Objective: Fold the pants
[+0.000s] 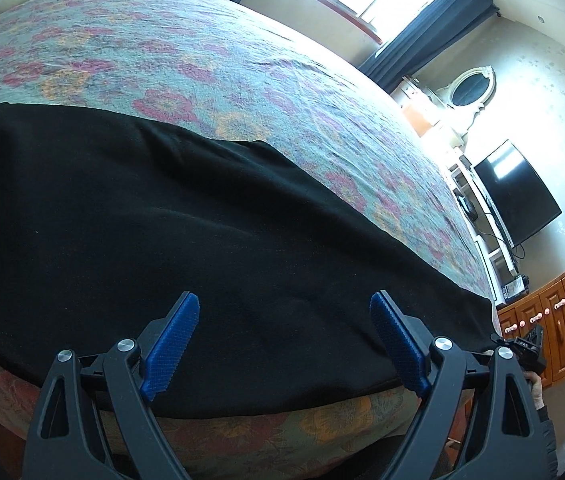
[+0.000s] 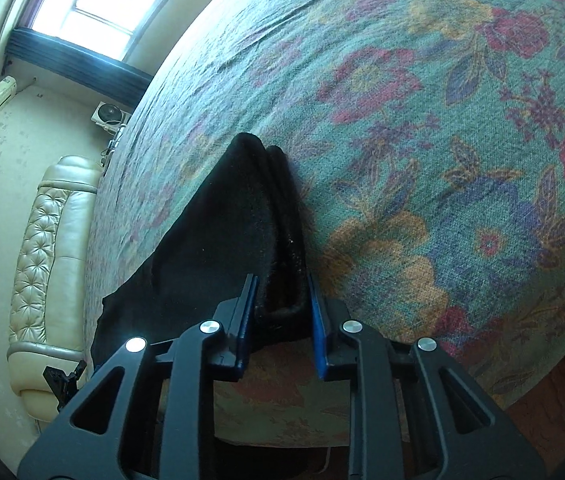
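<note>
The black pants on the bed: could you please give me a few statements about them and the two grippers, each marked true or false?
1. The black pants lie on a floral bedspread. True.
2. The left gripper is clamped on the pants. False: its jaws stand wide open above the fabric, with nothing between them.
3. The right gripper has a bunched edge of the pants between its blue pads. True.
4. The pants hang in the air, clear of the bed. False: they rest spread out on the bedspread.
5. A dark television is on the wall beyond the bed. True.
</note>
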